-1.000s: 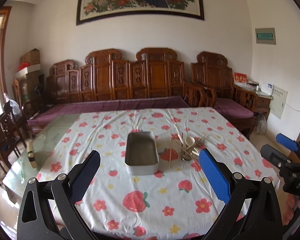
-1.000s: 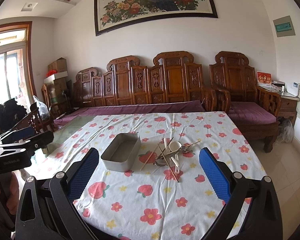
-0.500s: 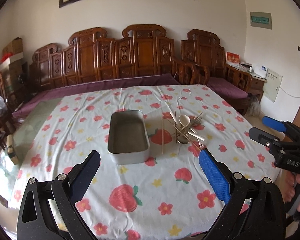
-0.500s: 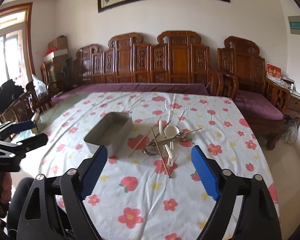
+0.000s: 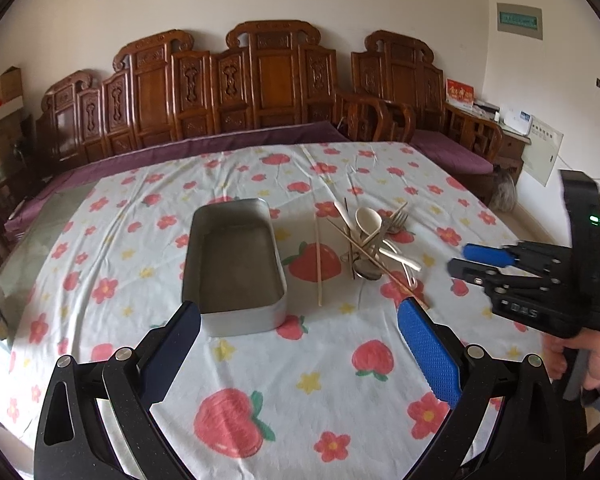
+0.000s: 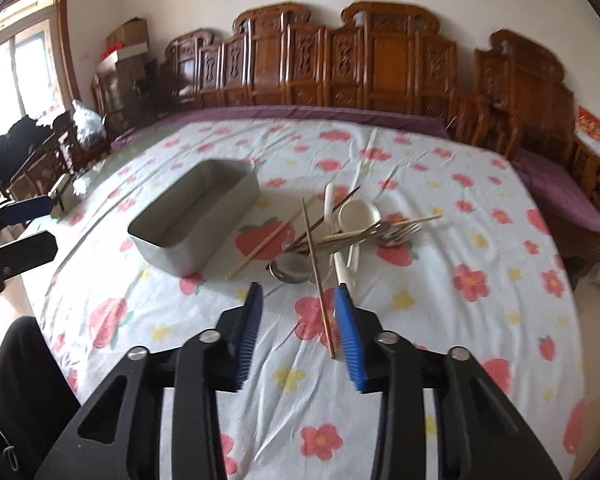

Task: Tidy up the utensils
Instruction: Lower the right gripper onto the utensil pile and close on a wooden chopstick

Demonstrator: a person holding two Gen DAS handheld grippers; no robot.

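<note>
Right tongs (image 6: 298, 312) narrowed and lowered toward chopstick (image 6: 319, 280), left tongs (image 5: 298, 334) wide

- Tablecloth (image 5: 312, 364): white, with red strawberries, pink flowers, yellow stars.
- Tin tray (image 5: 236, 264): plain grey.
- Spoon (image 5: 368, 220): cream.
- Tongs' pads (image 6: 350, 344): blue.
- Bench (image 5: 260, 88): red-brown wood.

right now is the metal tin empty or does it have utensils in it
Empty. The metal tin shows only its bare grey floor in the left wrist view, and the utensils all lie in a heap on the tablecloth beside it.
</note>
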